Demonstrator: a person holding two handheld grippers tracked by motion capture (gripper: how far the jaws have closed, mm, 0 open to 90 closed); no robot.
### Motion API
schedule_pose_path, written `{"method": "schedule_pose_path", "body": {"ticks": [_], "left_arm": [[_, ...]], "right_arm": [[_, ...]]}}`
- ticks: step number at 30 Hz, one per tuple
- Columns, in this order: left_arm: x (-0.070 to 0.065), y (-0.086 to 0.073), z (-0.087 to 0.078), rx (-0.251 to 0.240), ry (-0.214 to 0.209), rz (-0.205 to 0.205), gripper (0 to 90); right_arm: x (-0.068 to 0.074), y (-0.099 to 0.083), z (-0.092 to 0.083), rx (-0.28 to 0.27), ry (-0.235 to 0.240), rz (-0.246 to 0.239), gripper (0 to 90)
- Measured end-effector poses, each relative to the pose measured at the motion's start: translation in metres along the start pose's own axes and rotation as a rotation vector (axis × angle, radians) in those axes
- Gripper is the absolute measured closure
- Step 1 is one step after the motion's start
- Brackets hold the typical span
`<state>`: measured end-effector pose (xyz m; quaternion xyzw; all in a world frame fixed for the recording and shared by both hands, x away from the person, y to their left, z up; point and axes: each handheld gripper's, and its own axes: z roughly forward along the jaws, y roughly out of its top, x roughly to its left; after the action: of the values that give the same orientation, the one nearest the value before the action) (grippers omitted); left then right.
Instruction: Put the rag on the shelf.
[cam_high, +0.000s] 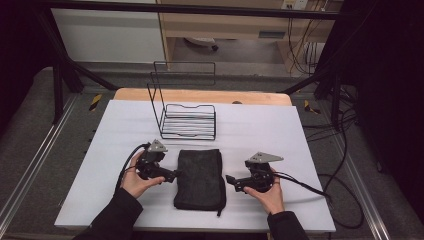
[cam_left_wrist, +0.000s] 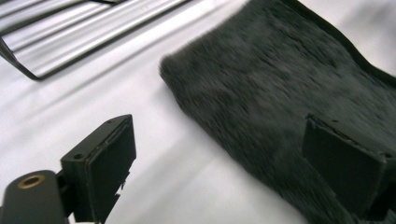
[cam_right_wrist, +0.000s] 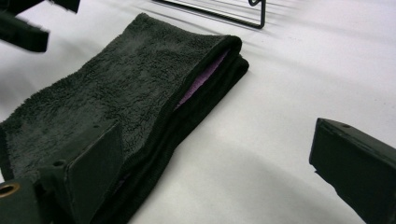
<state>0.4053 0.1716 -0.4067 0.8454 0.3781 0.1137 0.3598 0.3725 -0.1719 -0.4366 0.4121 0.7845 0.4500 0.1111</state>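
Observation:
A folded black fleece cloth (cam_high: 200, 179) lies flat in the middle of the white table, a strip of purple lining (cam_right_wrist: 201, 78) showing at its folded edge. My left gripper (cam_high: 174, 176) sits at the cloth's left edge, pointing right, jaws open with nothing between them. In the left gripper view one jaw overlaps the cloth (cam_left_wrist: 280, 102) and the other stands over bare table. My right gripper (cam_high: 230, 180) is just off the cloth's right edge, pointing left, jaws open and empty; the cloth (cam_right_wrist: 121, 102) lies beside its left jaw.
A black wire rack (cam_high: 184, 114) stands behind the cloth, toward the table's far edge. The white sheet (cam_high: 280, 135) covers a wooden tabletop (cam_high: 200, 95). Cables trail off the right side onto the floor (cam_high: 345, 190). Black frame bars (cam_high: 65, 55) surround the table.

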Motion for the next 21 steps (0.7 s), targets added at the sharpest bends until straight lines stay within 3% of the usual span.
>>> {"method": "schedule_pose_path", "body": {"ticks": [5, 9, 12, 15, 21], "left_arm": [[0.008, 0.009, 0.010, -0.026, 0.028, -0.027, 16.0], [0.015, 0.011, 0.020, -0.046, 0.031, -0.079, 24.8], [0.019, 0.010, 0.030, -0.033, 0.024, -0.098, 33.2], [0.022, 0.009, 0.040, -0.010, -0.009, -0.135, 42.0], [0.023, 0.006, 0.052, 0.016, -0.023, -0.147, 55.4]], "right_arm": [[0.000, -0.001, 0.001, 0.011, -0.003, -0.006, 3.6], [0.000, -0.001, 0.001, 0.012, -0.006, -0.004, 3.9], [-0.001, -0.001, 0.002, 0.014, -0.015, -0.010, 4.6], [-0.001, -0.001, 0.004, 0.024, -0.017, -0.005, 5.2], [-0.001, -0.001, 0.005, 0.022, -0.017, -0.004, 5.8]]}}
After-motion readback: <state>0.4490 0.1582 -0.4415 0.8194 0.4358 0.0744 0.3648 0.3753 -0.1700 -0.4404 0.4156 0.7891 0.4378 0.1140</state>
